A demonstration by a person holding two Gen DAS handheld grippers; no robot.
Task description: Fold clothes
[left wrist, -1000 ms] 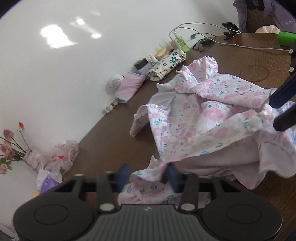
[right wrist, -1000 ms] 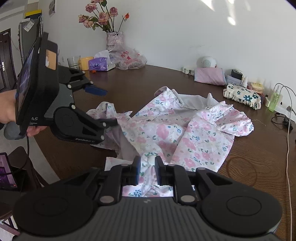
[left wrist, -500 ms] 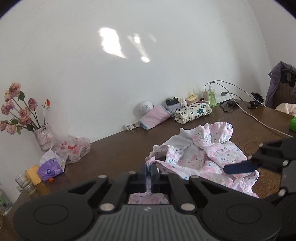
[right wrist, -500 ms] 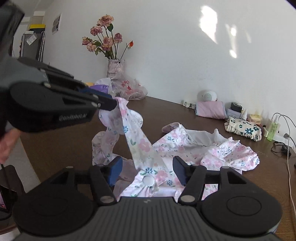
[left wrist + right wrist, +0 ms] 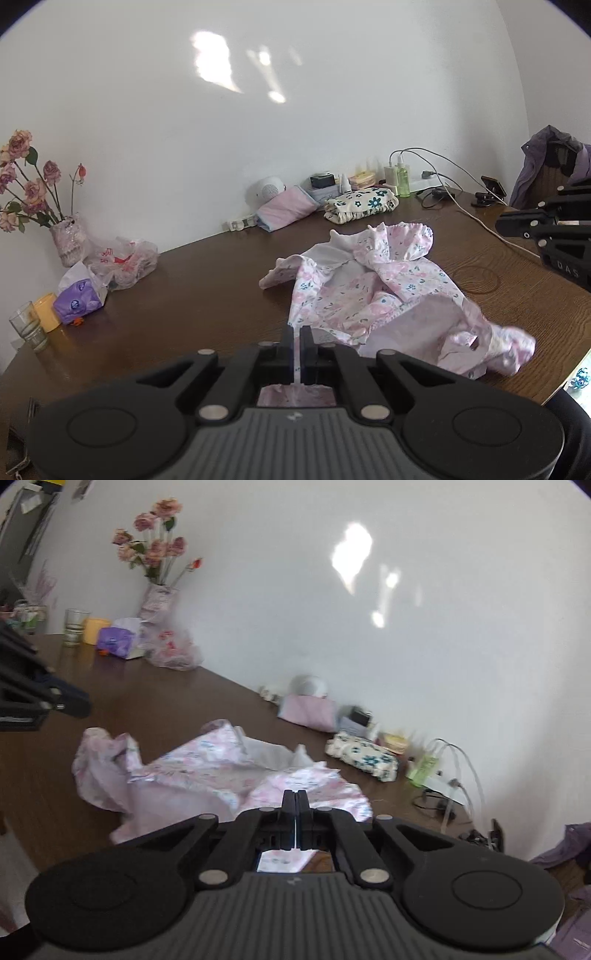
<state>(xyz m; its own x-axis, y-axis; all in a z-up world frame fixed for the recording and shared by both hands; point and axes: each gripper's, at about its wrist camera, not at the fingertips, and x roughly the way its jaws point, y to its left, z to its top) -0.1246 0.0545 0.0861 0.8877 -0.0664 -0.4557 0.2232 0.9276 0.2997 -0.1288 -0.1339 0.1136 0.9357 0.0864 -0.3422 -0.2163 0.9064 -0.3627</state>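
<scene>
Pink floral garment [image 5: 373,295] lies crumpled, partly lifted, on the brown table [image 5: 192,295].

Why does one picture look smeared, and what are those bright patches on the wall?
Right wrist view: motion blur softens the floral garment and the clutter by the wall. Left wrist view: sharper. Both: sunlight patches on the wall; fisheye lens bends the table edge.

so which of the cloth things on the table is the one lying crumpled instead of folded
The pink floral garment mid-table; the plain pink cloth and the white blue-flowered one sit folded by the wall.
</scene>
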